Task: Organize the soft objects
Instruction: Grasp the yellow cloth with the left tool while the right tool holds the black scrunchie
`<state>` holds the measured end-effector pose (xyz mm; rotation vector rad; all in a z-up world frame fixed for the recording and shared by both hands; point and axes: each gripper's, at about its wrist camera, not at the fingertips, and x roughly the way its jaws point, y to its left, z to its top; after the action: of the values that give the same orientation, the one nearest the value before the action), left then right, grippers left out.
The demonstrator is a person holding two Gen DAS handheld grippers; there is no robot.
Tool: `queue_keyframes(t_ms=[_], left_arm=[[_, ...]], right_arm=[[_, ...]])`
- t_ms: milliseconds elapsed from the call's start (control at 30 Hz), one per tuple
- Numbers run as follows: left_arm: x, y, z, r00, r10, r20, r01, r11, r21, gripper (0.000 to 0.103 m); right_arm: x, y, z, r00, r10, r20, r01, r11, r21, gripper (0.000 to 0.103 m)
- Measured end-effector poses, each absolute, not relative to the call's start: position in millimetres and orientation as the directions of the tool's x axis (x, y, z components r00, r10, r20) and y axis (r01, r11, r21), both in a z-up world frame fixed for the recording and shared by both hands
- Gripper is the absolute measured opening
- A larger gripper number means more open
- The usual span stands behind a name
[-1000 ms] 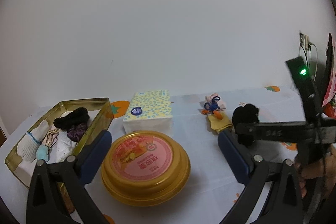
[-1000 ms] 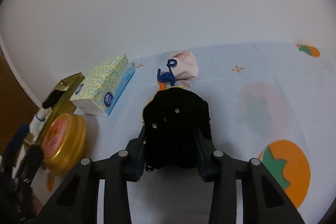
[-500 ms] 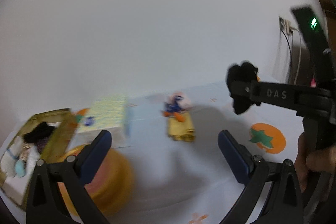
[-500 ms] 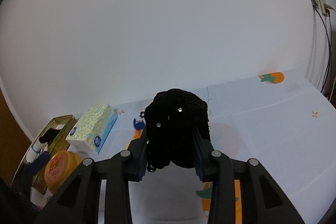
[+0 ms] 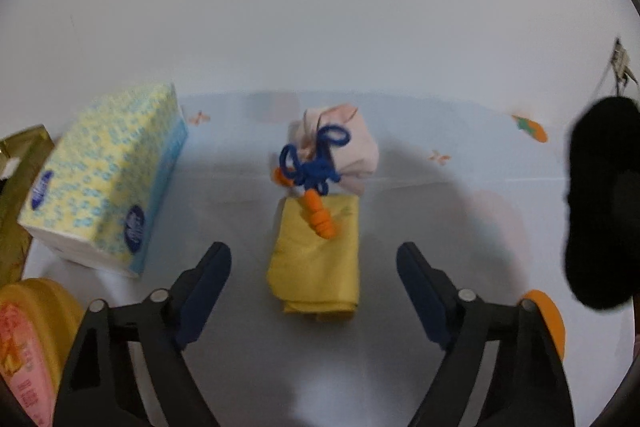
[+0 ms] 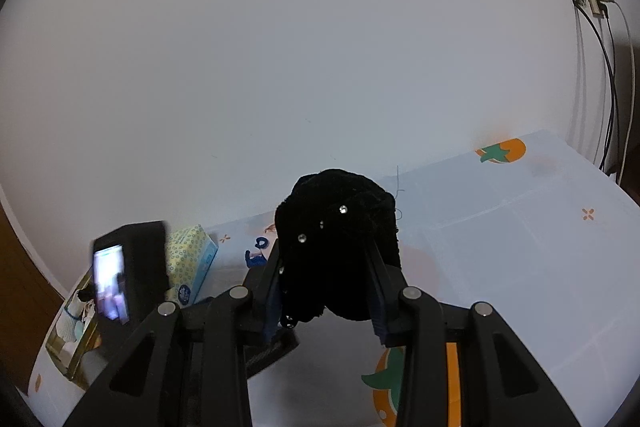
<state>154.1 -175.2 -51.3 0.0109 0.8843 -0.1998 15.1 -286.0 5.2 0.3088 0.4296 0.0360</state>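
My right gripper is shut on a black fuzzy soft object with small studs and holds it well above the table; it also shows at the right edge of the left wrist view. My left gripper is open and empty, its blue pads either side of a folded yellow cloth just ahead. An orange piece lies on the cloth. A blue cord and a pink cloth bundle lie behind it.
A yellow-and-blue tissue box stands at the left. A round gold tin with a pink lid is at the lower left. A gold tray holding soft items is at the far left. The tablecloth has orange fruit prints.
My left gripper swung right and moved in over the yellow cloth. My right gripper lifted the black object up off the table and holds it higher.
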Motion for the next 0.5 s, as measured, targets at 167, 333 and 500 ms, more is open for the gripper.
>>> queue_keyframes(t_ms=[167, 333, 500], left_arm=[[152.2, -175.1, -50.2, 0.610, -0.189, -0.769, 0.190, 0.978, -0.089, 0.050], [143.8, -152.4, -49.0, 0.603, -0.258, -0.755, 0.187, 0.966, -0.180, 0.016], [121.9, -141.1, -48.5, 0.590, -0.305, -0.748, 0.230, 0.951, -0.207, 0.015]], right_arm=[[14.1, -284.9, 5.0, 0.909, 0.109, -0.402, 0.021, 0.952, 0.307, 0.039], [15.3, -286.1, 2.5, 0.906, 0.106, -0.410, 0.030, 0.949, 0.313, 0.039], [20.0, -288.0, -3.1, 0.897, 0.115, -0.427, 0.031, 0.947, 0.320, 0.039]])
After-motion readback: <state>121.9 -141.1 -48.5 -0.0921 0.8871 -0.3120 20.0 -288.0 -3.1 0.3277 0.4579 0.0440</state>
